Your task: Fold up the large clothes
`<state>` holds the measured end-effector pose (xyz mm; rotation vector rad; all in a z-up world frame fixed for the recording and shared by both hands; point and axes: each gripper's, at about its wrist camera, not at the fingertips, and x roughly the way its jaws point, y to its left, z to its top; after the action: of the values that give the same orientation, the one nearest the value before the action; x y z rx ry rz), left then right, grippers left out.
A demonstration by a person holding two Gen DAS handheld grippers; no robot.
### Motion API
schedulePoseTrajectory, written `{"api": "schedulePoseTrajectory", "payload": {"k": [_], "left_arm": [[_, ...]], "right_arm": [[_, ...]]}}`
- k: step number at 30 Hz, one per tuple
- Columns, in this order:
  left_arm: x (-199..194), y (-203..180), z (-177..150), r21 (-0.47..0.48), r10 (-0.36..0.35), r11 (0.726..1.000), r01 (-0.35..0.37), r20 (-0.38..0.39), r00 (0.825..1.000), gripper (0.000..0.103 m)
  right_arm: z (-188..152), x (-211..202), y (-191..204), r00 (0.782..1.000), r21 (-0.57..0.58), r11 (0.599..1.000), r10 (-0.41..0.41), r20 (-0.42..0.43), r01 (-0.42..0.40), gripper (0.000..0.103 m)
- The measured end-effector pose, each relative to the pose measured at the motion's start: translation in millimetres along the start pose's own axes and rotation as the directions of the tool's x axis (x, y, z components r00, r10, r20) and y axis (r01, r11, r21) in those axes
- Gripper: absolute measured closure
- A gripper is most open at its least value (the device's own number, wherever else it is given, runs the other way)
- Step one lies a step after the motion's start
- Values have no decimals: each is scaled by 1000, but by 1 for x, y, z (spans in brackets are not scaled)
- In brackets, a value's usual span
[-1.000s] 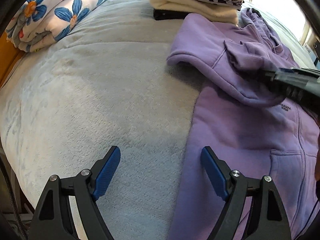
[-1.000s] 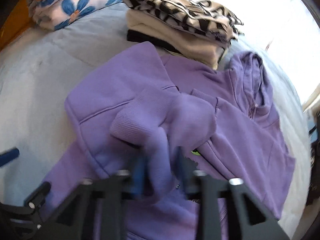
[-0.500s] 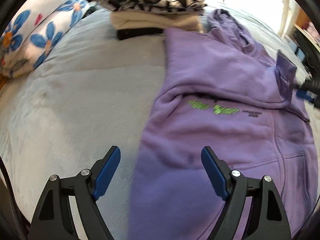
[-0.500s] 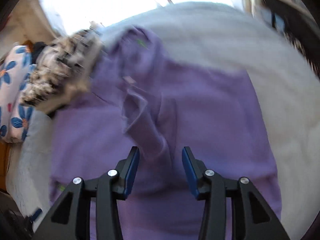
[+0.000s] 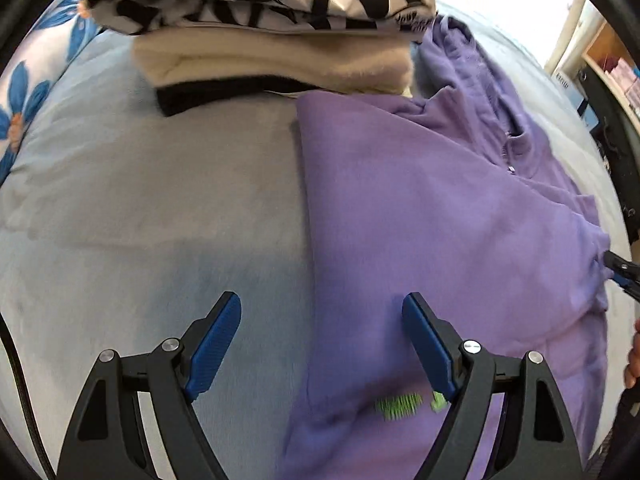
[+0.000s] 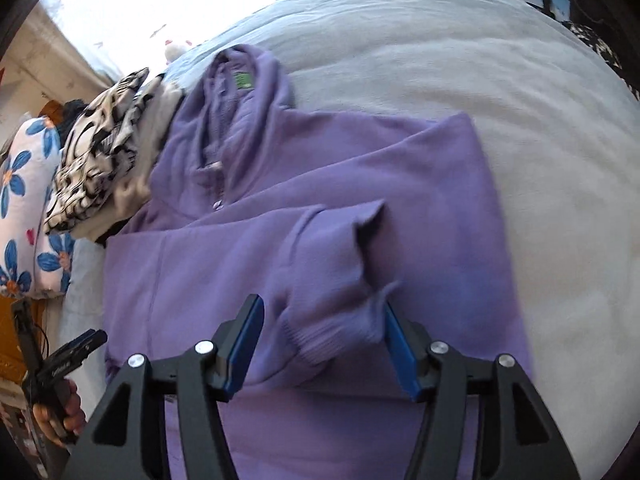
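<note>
right gripper (image 6: 322, 340) at 6 o'clock in its own view, jaws parted and just been opening, sleeve cuff (image 6: 332, 340) between the pads and slack, no squeeze visible, though it brushes the pad (image 6: 396, 344) at 5 o'clock. risk: ribbed cuff catches on that pad when the hand pulls away and drags the sleeve back off the body, undoing the fold. cuff also stands bunched and humped at centre, so it may spring up or roll toward 3 o'clock instead of lying flat. left gripper (image 5: 320, 344) at 6 o'clock in its view, wide apart, nothing between the pads, hovering over the hoodie (image 5: 440, 220) left edge where it meets the bed (image 5: 140, 220). risk: a grab here takes the blanket along with the fabric, or only the top layer, and the folded edge skews. hoodie lies spread on the bed from centre out to 3 o'clock in the left view, hood (image 6: 240, 92) at 11 o'clock in the right view. folded stack (image 5: 272, 28) at 12 o'clock in the left view touches the hoodie's shoulder; pulling the garment could tug the stack over, or the next fold lands against it. pillow (image 6: 28, 208) at 9 o'clock in the right view, apart, no issue. picture blurred near the cuff, contact hard to call.
</note>
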<state>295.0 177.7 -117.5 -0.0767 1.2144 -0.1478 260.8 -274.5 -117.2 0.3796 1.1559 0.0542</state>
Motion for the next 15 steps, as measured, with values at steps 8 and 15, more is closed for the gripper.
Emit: {"api": "schedulePoseTrajectory", "payload": {"k": [8,15], "left_arm": [[32,-3,36,32,-29,999,29,0,1000,36],[29,-31,39,80,-17,997,11,65,998,89]], "right_arm": [[25,14,-19,997,0,998,68,-21,-68,43],[26,44,15,999,-163,987,-11,-37,4,86]]}}
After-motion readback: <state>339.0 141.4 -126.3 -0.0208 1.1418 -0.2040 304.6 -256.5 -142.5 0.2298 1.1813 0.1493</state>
